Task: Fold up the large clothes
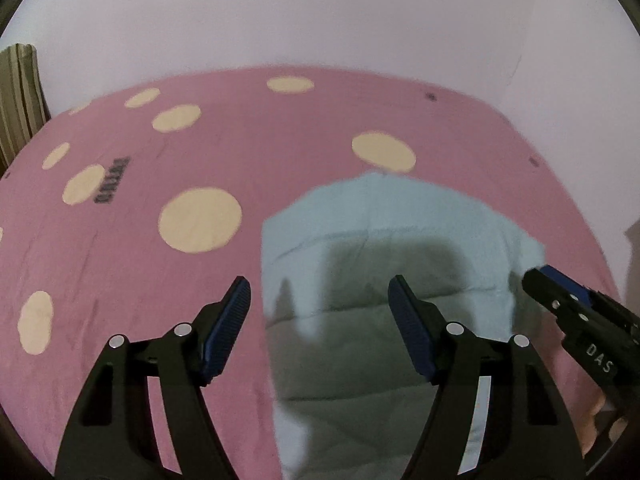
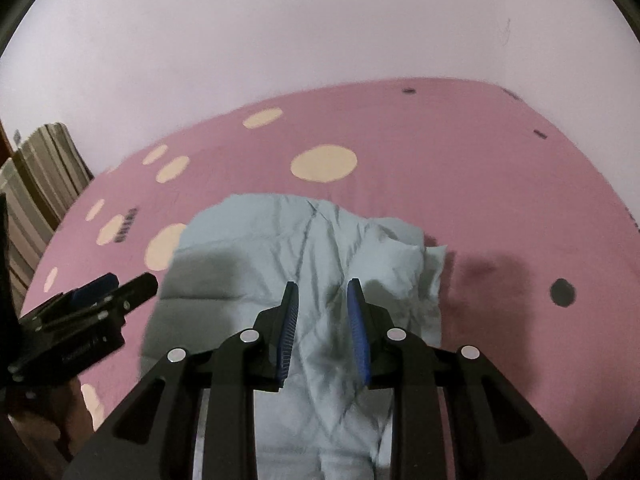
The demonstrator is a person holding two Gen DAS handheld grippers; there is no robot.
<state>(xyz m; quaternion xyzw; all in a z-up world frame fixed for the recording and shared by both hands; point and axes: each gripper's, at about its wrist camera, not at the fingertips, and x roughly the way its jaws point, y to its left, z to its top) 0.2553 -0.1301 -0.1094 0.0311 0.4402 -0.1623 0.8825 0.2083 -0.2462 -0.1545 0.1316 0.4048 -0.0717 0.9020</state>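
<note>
Lying under both tools: blue garment [image 2: 304, 240]; left tool [image 1: 320, 300] spread wide, right tool [image 2: 322, 304] parted, ungripping.

Matt creased blue cloth garment [image 2: 304, 248]; matt pink cloth bedsheet [image 1: 120, 260].

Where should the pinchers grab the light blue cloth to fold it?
Best guess: the loose flap sticking out at the right edge of the light blue cloth. It lies thin and free on the pink sheet, so the right gripper, jaws open above the crumpled middle, could come in from the right and pinch just that layer.
</note>
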